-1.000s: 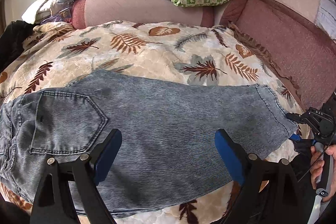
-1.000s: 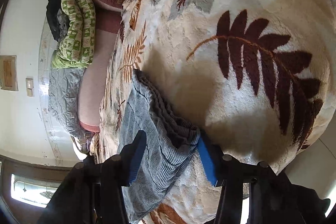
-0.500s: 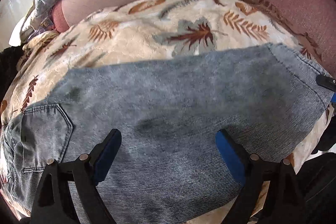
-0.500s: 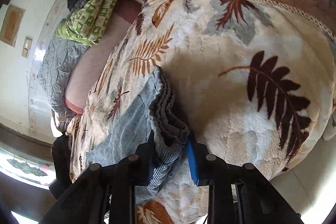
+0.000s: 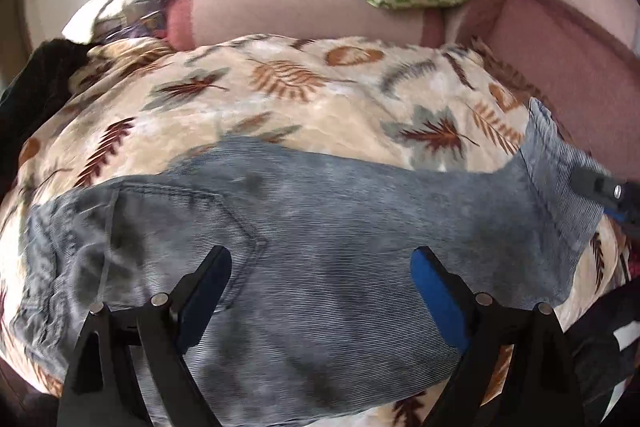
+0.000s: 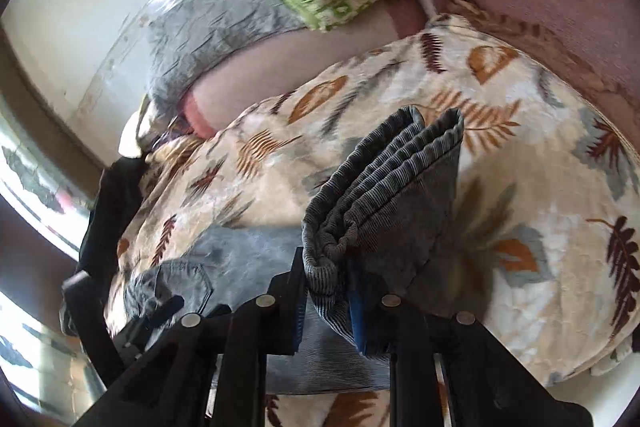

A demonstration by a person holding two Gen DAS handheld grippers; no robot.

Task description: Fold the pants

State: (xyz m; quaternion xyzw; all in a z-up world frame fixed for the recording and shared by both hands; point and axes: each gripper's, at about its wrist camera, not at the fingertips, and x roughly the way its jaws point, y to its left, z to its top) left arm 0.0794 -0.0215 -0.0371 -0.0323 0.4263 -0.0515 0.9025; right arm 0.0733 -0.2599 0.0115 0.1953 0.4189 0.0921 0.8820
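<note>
Pants laid lengthwise, hem end gripped; the fold itself was not yet made.

Left wrist view: the grey pants [image 5: 320, 227] lay doubled leg on leg across the leaf-print blanket [image 5: 304, 95] on the bed, the left gripper [image 5: 320, 279] hovering over them, fingers wide and empty. Right wrist view: the right gripper [image 6: 326, 287] was closing its fingers on the bunched hem [image 6: 384, 195], raised off the blanket; carrying it to the waistband apparently remained.

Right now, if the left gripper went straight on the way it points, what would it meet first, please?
Probably the pants spread on the leaf-patterned blanket; the left gripper hovers open over the leg, though depth is unclear.
</note>
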